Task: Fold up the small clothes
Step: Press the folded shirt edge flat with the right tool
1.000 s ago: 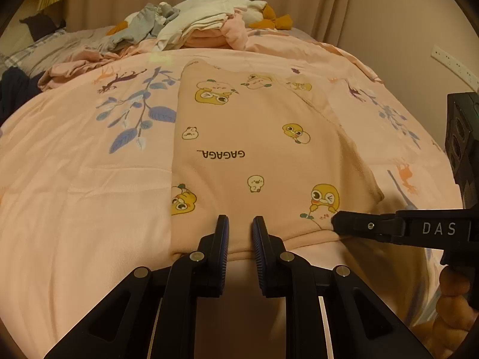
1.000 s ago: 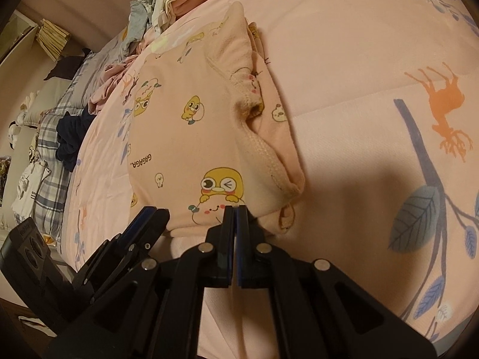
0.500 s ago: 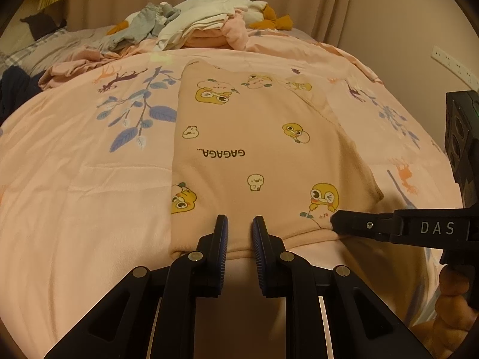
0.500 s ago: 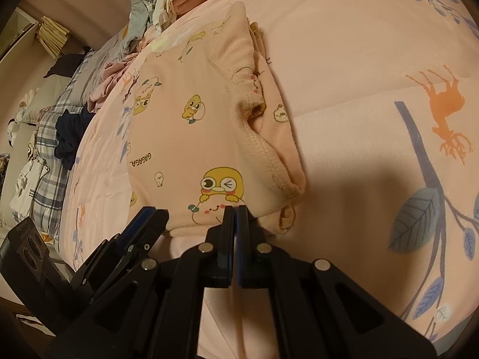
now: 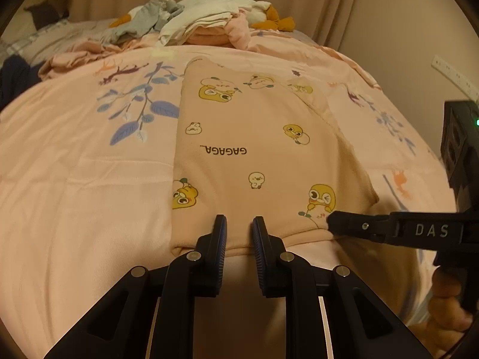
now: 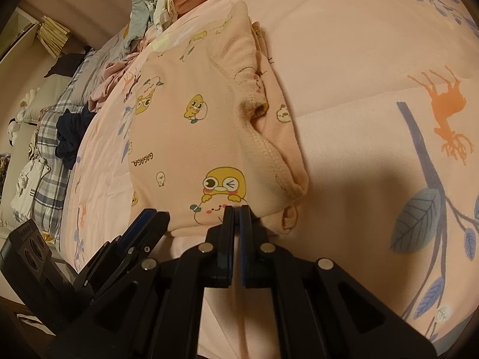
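A small pink garment (image 5: 254, 149) printed with yellow ducks and the word GAGAGA lies flat on the bed, its right side folded inward. It also shows in the right wrist view (image 6: 191, 137). My left gripper (image 5: 238, 224) is slightly open, its fingertips over the garment's near hem, holding nothing. My right gripper (image 6: 238, 209) is shut at the near right corner of the hem; whether it pinches cloth is unclear. It appears in the left wrist view (image 5: 329, 224) at the same corner.
The pink bedspread (image 5: 89, 194) with leaf and deer prints covers the bed. A pile of unfolded clothes (image 5: 203, 27) lies at the far end. Dark and plaid cloth (image 6: 60, 137) lies at the left. A wall (image 5: 404, 30) stands to the right.
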